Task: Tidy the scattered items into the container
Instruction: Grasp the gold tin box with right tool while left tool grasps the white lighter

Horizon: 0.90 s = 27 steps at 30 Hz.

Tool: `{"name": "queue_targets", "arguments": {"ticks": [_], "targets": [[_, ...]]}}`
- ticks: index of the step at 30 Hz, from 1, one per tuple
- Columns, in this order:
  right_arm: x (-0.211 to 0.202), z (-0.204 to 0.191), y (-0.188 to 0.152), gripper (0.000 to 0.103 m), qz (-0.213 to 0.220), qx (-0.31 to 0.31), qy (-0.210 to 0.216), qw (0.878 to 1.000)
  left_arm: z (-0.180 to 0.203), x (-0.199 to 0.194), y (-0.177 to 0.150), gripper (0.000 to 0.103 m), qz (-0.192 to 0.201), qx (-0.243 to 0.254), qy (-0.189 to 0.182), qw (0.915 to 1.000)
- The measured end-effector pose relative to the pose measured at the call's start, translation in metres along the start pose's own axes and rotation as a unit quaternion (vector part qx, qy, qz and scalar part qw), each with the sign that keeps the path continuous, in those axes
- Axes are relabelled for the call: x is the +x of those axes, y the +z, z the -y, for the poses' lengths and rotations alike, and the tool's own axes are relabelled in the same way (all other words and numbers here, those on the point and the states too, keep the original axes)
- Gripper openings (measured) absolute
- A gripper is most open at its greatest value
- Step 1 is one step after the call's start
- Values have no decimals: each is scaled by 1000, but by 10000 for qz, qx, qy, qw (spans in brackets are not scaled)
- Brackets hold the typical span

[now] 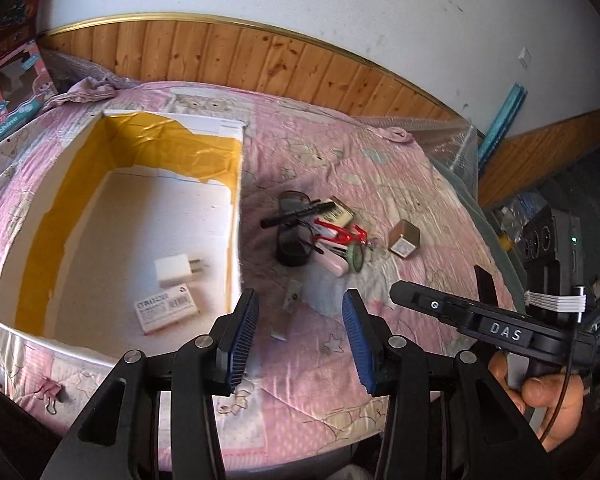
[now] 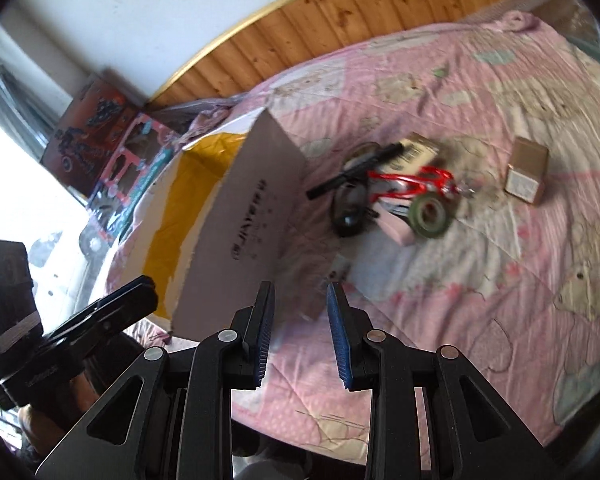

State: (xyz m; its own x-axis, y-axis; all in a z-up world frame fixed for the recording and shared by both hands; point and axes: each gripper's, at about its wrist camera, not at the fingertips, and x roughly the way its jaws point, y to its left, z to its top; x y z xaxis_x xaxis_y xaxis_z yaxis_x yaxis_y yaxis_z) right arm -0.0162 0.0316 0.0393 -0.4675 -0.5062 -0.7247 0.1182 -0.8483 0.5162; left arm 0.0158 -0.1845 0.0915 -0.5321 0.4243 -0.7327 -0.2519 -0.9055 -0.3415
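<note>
nearest the cameras, the left gripper [image 1: 300,332] and the right gripper [image 2: 300,332] both hang over the pink quilt [image 1: 380,168] with their blue-padded jaws apart and nothing between them. just ahead of the left gripper a small flat grey tag [image 1: 294,295] lies on the quilt, apart from the rest; it looks thin and would probably need a pinch at one edge. left of it stands the open white box [image 1: 236,208], its yellow-lined walls upright, already holding a white charger [image 1: 176,270] and a small labelled packet [image 1: 166,308] on its floor. further out, a little right of the box wall and well ahead of both grippers, sits the remaining clutter in one tangled heap: a black pen [image 2: 354,176] lying across dark sunglasses [image 1: 290,236], a red carabiner [image 2: 412,184], a green tape roll [image 2: 432,214], a pink eraser-like block [image 2: 396,230] and a small carton [image 2: 418,152] touching one another. the pen should be light, stiff and a bit slick, best taken across the middle of its barrel; the sunglasses look fragile, so the frame is safer than the lenses. the tape roll may roll if nudged. beyond the heap, on its own to the right, stands a small brown box [image 2: 526,170], light and rigid, easy to clamp across its flat sides.
</note>
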Motion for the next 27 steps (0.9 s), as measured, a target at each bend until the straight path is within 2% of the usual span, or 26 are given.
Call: {"name": "queue_targets", "arguments": {"ticks": [2,5,9,13,17,19,22,27], "targets": [[0,20,-1,31,-4,212,-124,9997,18,15,-5,58,-168,191,8,9997],[-3,41,3,33,73,354,-291,9989,37,43,-10,58,-394,467,35,9981],[-8,71,21,39,212,623,-520,9965,44,81,-13,58,-643,562,165,9962],[-8,100,44,42,279,855,-939,9915,37,110,-14,58,-797,437,303,9954],[-1,127,71,53,380,1100,-1495,9819,23,136,-14,58,-962,286,440,9940],[7,137,86,53,392,1203,-1747,9765,16,146,-15,58,-1011,212,525,9933],[22,150,105,55,380,1297,-1902,9724,5,161,-17,58,-1130,55,629,9916],[56,164,121,58,195,1164,-2440,9626,-6,178,-25,58,-1273,-3,682,9895]]}}
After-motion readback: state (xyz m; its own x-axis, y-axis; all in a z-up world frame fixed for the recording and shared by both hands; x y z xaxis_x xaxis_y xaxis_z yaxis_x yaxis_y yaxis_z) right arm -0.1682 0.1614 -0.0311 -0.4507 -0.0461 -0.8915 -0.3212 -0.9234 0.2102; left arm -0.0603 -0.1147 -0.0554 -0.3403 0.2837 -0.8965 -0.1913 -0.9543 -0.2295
